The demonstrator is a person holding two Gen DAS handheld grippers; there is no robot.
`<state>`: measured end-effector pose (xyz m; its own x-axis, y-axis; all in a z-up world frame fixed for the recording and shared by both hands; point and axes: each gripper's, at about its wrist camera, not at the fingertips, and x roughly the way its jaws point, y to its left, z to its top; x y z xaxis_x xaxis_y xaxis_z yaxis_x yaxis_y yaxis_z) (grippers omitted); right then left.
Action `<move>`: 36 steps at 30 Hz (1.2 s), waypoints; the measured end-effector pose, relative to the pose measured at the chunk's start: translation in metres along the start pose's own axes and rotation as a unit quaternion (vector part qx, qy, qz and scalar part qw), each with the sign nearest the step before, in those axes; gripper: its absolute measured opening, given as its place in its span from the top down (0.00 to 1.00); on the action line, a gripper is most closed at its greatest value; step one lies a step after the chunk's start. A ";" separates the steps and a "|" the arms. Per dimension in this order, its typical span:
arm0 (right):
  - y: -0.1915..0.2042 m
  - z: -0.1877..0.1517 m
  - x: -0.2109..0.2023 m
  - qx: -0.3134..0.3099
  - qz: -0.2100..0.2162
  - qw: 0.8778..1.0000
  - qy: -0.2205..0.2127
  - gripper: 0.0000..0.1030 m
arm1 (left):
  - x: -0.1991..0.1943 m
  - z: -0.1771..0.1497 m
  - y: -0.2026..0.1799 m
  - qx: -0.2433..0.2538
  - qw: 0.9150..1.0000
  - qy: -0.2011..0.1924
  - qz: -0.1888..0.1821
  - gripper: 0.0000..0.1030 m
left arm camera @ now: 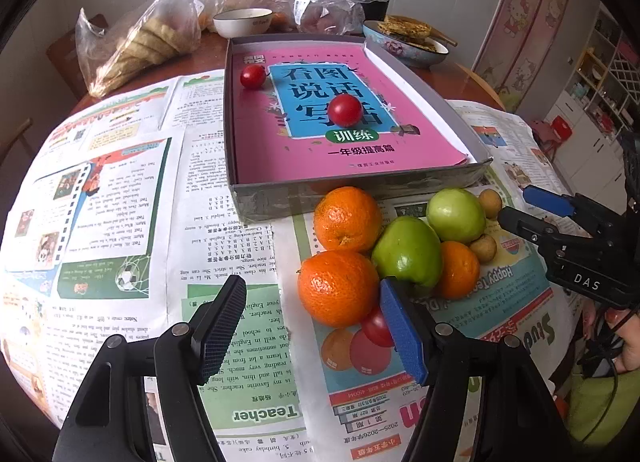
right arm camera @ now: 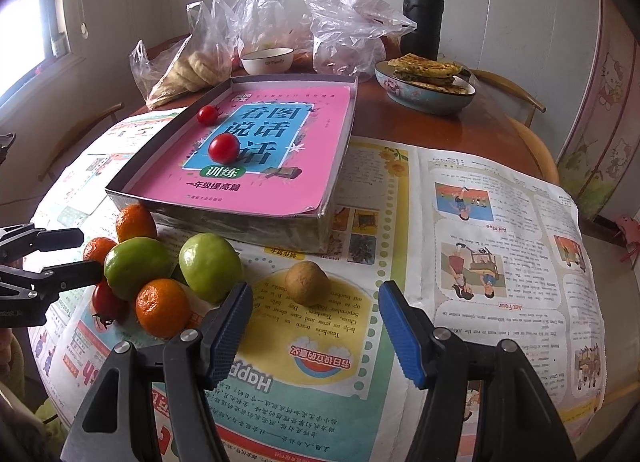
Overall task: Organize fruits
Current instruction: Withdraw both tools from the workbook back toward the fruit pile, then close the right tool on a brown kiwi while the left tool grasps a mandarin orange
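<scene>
Your left gripper (left arm camera: 314,326) hovers low over the newspaper (left arm camera: 120,221), its fingers spread wide with nothing between them, its blue pad (left arm camera: 400,332) just beside a cherry tomato (left arm camera: 376,328) at the near edge of the fruit pile. Your right gripper (right arm camera: 316,336) is likewise spread and empty, pointing toward a small brown fruit (right arm camera: 307,282). Oranges (left arm camera: 338,288) and green apples (left arm camera: 406,250) cluster before the shallow box (left arm camera: 360,193), where two tomatoes (left arm camera: 345,109) rest on a pink book (left arm camera: 400,157).
</scene>
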<state>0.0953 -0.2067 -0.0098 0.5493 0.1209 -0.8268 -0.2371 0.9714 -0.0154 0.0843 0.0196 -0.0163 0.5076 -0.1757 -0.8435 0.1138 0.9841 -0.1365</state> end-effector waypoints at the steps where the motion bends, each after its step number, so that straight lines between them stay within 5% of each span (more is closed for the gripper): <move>1: 0.000 0.000 0.001 0.000 -0.001 1.000 0.001 0.37 | 0.001 0.000 0.001 -0.004 1.000 0.001 -0.006 0.32; 9: -0.001 0.002 0.011 -0.008 0.000 1.000 0.004 0.37 | 0.005 0.001 0.000 -0.004 1.000 -0.002 -0.024 0.43; 20: -0.001 0.003 0.028 -0.016 0.010 1.000 0.016 0.63 | 0.009 0.001 0.001 -0.010 0.999 0.002 -0.045 0.53; 36: -0.001 0.003 0.030 -0.011 0.041 0.999 0.006 0.70 | 0.018 0.003 0.004 -0.024 0.997 0.017 -0.065 0.58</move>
<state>0.1139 -0.2032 -0.0330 0.5182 0.1966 -0.8323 -0.2977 0.9538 0.0399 0.0963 0.0203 -0.0304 0.4623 -0.3019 -0.8337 0.1348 0.9533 -0.2704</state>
